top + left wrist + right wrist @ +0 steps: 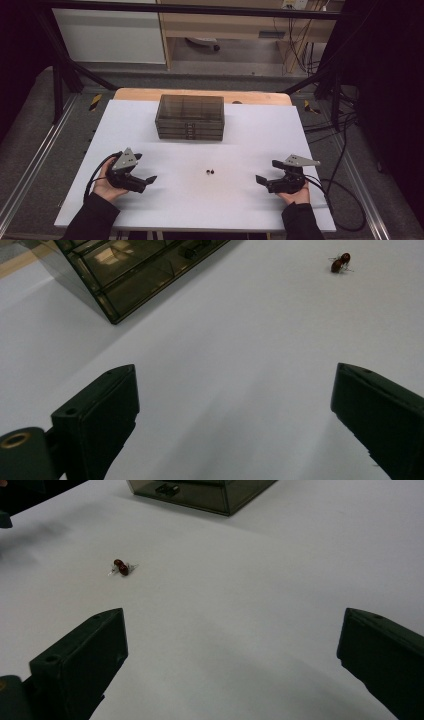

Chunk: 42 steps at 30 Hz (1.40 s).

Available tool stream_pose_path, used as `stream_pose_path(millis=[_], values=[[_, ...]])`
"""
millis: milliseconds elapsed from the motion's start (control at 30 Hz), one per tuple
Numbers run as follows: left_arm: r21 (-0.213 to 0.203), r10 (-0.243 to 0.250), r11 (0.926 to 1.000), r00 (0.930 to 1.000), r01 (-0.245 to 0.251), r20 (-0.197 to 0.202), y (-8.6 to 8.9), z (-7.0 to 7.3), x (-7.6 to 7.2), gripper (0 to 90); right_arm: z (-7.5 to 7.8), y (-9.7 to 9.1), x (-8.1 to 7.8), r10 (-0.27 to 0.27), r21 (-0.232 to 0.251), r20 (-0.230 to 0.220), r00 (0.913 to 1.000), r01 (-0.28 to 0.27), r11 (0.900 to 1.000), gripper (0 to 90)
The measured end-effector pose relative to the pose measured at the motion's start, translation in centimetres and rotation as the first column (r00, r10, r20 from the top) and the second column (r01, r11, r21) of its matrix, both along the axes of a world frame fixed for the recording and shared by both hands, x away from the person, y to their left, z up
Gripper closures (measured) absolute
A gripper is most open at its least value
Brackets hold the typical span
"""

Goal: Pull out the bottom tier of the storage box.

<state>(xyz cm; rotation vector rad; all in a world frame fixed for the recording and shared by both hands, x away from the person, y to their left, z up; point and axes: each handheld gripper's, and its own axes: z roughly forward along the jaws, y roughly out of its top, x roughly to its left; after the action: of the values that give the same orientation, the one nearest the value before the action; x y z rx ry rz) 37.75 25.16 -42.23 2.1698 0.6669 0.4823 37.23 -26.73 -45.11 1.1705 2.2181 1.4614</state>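
Observation:
Two tiny dark red parts with thin wire legs (210, 171) lie together on the white table top (165, 210), midway between my grippers. In the left gripper view the red parts (340, 263) sit far off to the upper right; in the right gripper view the red parts (120, 567) lie ahead to the left. My left gripper (144, 167) rests low at the table's left, jaws spread wide with nothing between them (235, 385). My right gripper (268, 171) mirrors it at the right, open and empty (232, 625). A hand holds each one.
A smoky translucent drawer box (190, 117) stands at the back centre of the table, its small drawers facing me; its corner (130, 270) and front (205, 492) appear in the gripper views. Black cables (340, 200) trail off the right side. A wooden edge (135, 94) lies behind.

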Motion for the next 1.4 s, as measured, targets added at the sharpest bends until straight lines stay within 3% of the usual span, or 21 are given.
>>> stream_pose_path(millis=[300, 700, 1400], values=[[0.062, -0.022, 0.9979, 0.9994, 0.02, 0.025, -1.1, 0.3, 0.3, 5.3, 0.0, 0.0, 0.0, 0.003, -0.006, 0.001, 1.0, -0.003, 1.0, 0.5], [0.112, -0.043, 0.993, 0.9974, 0.037, 0.058, -2.4, 1.0, 0.9, 5.3, 0.0, 0.0, 0.0, 0.003, -0.005, 0.001, 1.0, -0.003, 1.0, 0.5], [0.228, -0.101, 0.9711, 0.9871, 0.07, 0.124, -5.1, 1.2, 1.9, 5.5, 0.0, 0.0, 0.0, 0.002, -0.008, 0.003, 1.0, -0.002, 1.0, 0.5]])
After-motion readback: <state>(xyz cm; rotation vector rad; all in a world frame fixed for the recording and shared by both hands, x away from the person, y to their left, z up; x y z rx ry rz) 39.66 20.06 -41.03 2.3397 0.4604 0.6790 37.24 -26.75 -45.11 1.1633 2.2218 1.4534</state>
